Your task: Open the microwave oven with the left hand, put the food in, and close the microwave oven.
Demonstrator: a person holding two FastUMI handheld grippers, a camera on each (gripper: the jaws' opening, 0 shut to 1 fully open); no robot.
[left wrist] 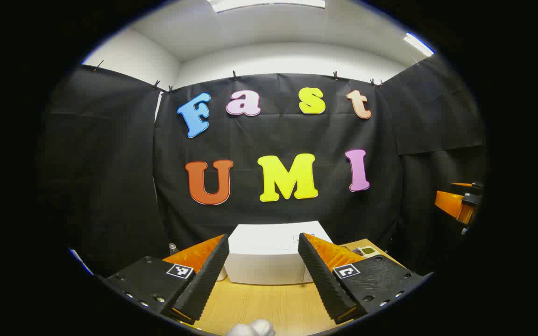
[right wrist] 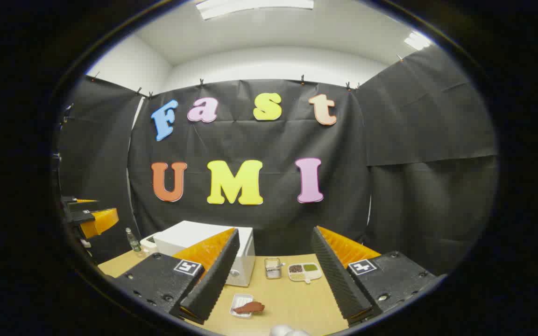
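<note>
left gripper [left wrist: 263,270]: jaws spread wide, nothing between them, held above the wooden table [left wrist: 269,308] and aimed at the white microwave oven [left wrist: 269,254], which sits straight ahead near the back of the table, well apart from the fingertips. its door reads as closed; the handle cannot be made out from the left gripper view.

right gripper [right wrist: 273,275]: jaws likewise wide and empty, held above the table. in the right gripper view the microwave stands to the left, and the left gripper shows farther off at the left edge.

food: a brown piece on a small white tray [right wrist: 245,306] lies on the table, near the right gripper's left finger and in front of the microwave. behind it stand a small metal container [right wrist: 272,268] and a white divided dish [right wrist: 304,272] with portions in its compartments. a small bottle [right wrist: 132,240] stands left of the microwave.

assessment: the task appears at its start, opening step not yet done. the next move calls for the left gripper to advance to the door edge, find the handle and pull, while the right waits over the tray.
</note>
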